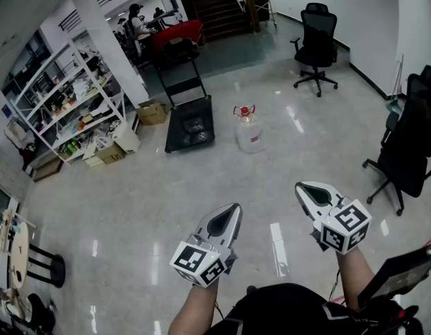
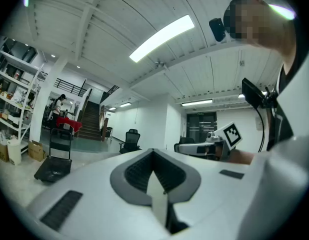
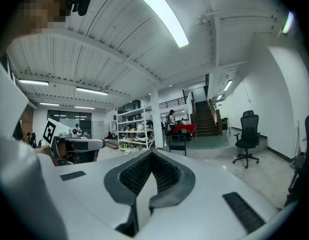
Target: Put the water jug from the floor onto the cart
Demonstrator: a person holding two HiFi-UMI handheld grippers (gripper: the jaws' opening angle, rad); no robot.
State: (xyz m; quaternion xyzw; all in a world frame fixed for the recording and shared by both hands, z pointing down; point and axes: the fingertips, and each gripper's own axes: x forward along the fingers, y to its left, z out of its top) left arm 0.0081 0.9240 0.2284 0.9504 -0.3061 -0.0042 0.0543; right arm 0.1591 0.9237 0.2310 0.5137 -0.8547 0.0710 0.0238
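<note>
Standing upright on the glossy floor (image 1: 132, 215), the single water jug (image 1: 249, 132) has a red cap and handle. It sits just beside the right-hand edge of the one cart (image 1: 190, 121), with a narrow strip of floor showing between them. The cart is a flat black platform with its push handle raised at the far end. Between the jug and the two claws lies a broad stretch of bare floor, the widest open room in view. The left claw (image 1: 231, 209) and the right claw (image 1: 304, 187) are held side by side near the bottom of the head view, well apart from the jug. Each gripper view shows its jaws pressed together with nothing between them.

The edges are more crowded. Along the left runs a white shelving rack (image 1: 62, 107) with at least two cardboard boxes (image 1: 152, 112) at its foot, one of them near the cart's far left corner. One black stool (image 1: 44, 265) stands at the lower left. There are two office chairs: the far office chair (image 1: 316, 44) stands alone well beyond the jug, and the near office chair (image 1: 411, 142) hugs the right edge. At the far end a staircase (image 1: 219, 5) rises, with a person (image 1: 137, 21) to its left.
</note>
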